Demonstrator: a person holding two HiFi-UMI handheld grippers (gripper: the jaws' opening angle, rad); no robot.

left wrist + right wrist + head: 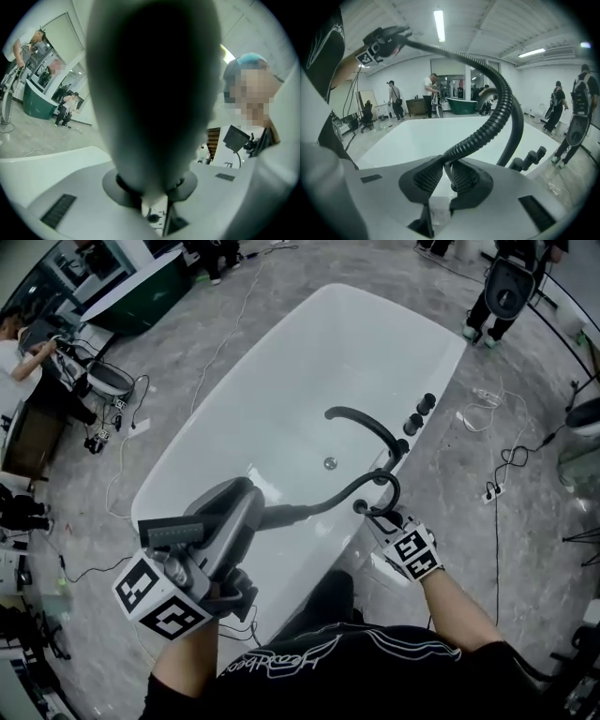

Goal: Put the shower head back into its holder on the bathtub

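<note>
Left tool [152, 191] is pinching the shower head [150, 93], its handle pointing up-right toward the faucet [361, 418], while right tool [449, 180] is pinching the hose [501, 108] nearer there.

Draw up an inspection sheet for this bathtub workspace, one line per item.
Surface: white bathtub, nothing inside it but the drain; grey marbled floor around it.
Job's things: shower head held over the tub's near end; its black hose loops to the rim; holder not made out.
Clutter: nothing seen in the tub.
Grippers: left gripper shut on the shower head; right gripper shut on the hose near the rim.
Cables: black cable and power strip on the floor at right; white cable at left.
Surroundings: black faucet, knobs, dark green tub, people standing.
</note>
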